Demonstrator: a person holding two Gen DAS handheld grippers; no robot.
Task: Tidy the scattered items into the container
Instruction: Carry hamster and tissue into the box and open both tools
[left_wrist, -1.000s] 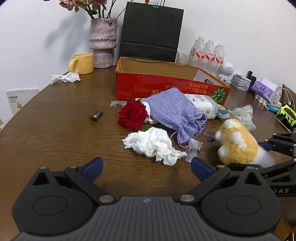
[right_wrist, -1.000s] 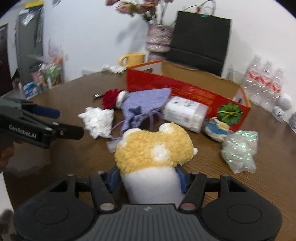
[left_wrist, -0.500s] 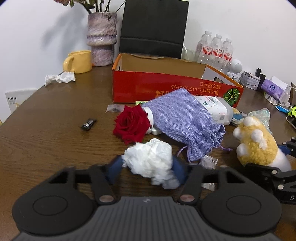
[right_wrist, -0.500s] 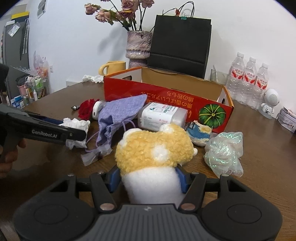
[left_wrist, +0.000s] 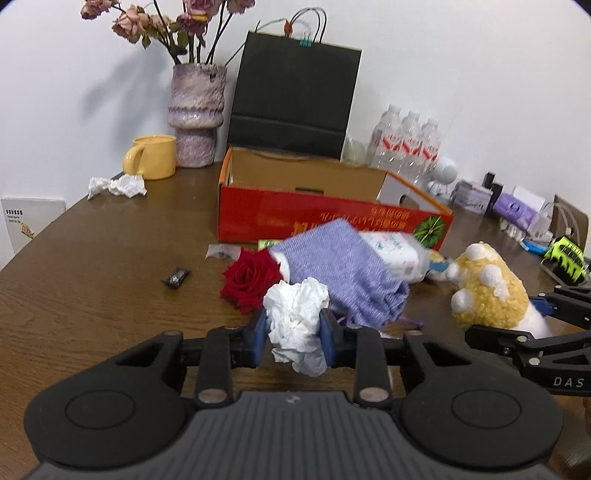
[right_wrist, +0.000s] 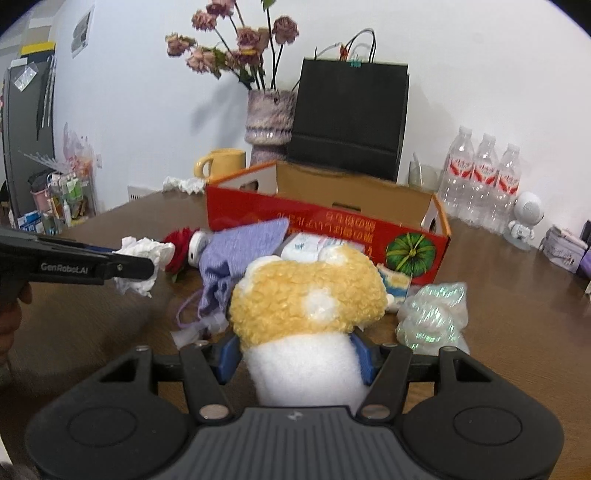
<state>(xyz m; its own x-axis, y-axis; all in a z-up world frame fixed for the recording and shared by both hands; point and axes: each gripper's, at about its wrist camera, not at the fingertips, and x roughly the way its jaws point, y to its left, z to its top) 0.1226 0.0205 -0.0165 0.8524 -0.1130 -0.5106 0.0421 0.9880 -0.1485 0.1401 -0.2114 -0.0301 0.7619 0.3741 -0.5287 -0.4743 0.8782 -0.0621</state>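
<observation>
My left gripper (left_wrist: 294, 332) is closing on a crumpled white tissue (left_wrist: 297, 325), whose wad is squeezed between the blue pads and lifted off the table. The same tissue (right_wrist: 142, 258) shows in the right wrist view at the tip of the left gripper (right_wrist: 147, 264). My right gripper (right_wrist: 295, 356) is shut on a yellow and white plush toy (right_wrist: 306, 306), seen from the left as the plush toy (left_wrist: 487, 291) at the right. The open red cardboard box (left_wrist: 328, 218) stands behind. A purple cloth pouch (left_wrist: 343, 273), a red rose (left_wrist: 251, 277) and a white bottle (left_wrist: 391, 247) lie before it.
A black wrapped sweet (left_wrist: 176, 276) lies left of the rose. A yellow mug (left_wrist: 153, 157), a vase (left_wrist: 195, 114) and another tissue (left_wrist: 118, 184) stand at the back left; a black bag (left_wrist: 295, 92) and water bottles (left_wrist: 406, 144) are behind the box. An iridescent wrapper (right_wrist: 432, 310) lies right.
My left gripper went from wide open to closed around the white tissue and lifted it off the table. The plush toy stayed in my right gripper, which tilted upward a little.
</observation>
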